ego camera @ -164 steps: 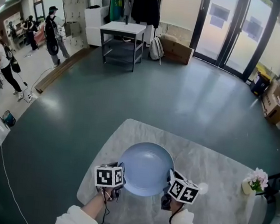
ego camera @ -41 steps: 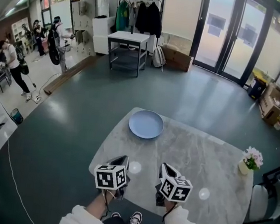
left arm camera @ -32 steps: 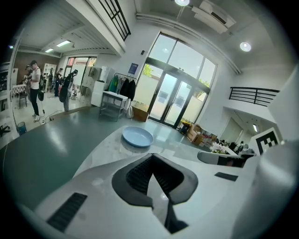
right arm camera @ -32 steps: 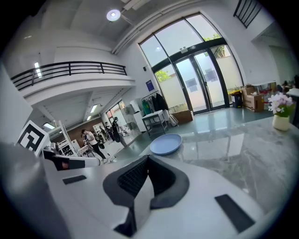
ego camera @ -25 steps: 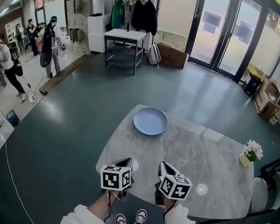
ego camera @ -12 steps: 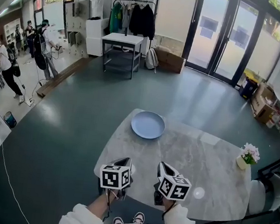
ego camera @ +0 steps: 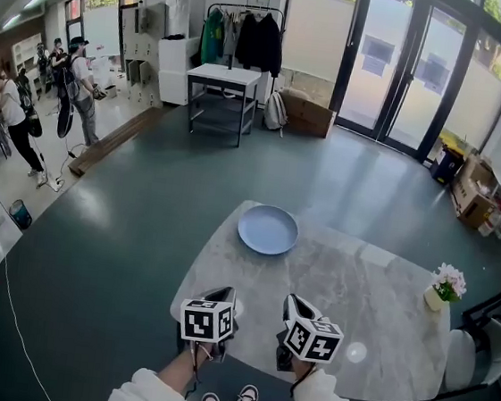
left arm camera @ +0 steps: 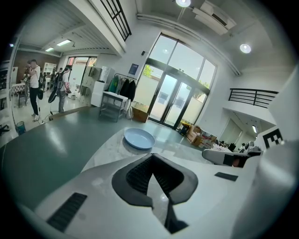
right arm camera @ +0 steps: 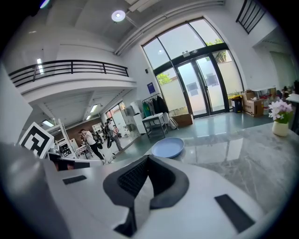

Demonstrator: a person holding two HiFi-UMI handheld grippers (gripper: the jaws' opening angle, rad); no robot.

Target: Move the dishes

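Plate: the pale blue plate (ego camera: 268, 229) lies flat and empty at the centre of the head view, on the far part of the marble table (ego camera: 357, 288), with its rim just beside the table's far edge.
Left gripper: the left gripper (ego camera: 222, 294) sits low in the frame, over the table's near edge. Its jaws are closed tip to tip with nothing between them, and it is well apart from the plate.
Right gripper: the right gripper (ego camera: 297, 303) sits beside the left one, also closed and empty, and aims towards the plate.
Risk, edge: the plate is close to the drop to the green floor (ego camera: 141, 210). A closed gripper nudging it from the near side could probably slide it over, since the polished stone looks slick.
Risk, grip: the jaws must part before they reach the rim. If they arrive closed, they would push the plate instead of taking it.
Risk, hold: the rim is thin and shallow. A pinch on one side only could let the plate tilt and slip, so a grip on opposite sides seems safer.
Bystanders: the vase of flowers (ego camera: 445, 285) at the right of the frame is well apart from the plate and is no likely obstacle.
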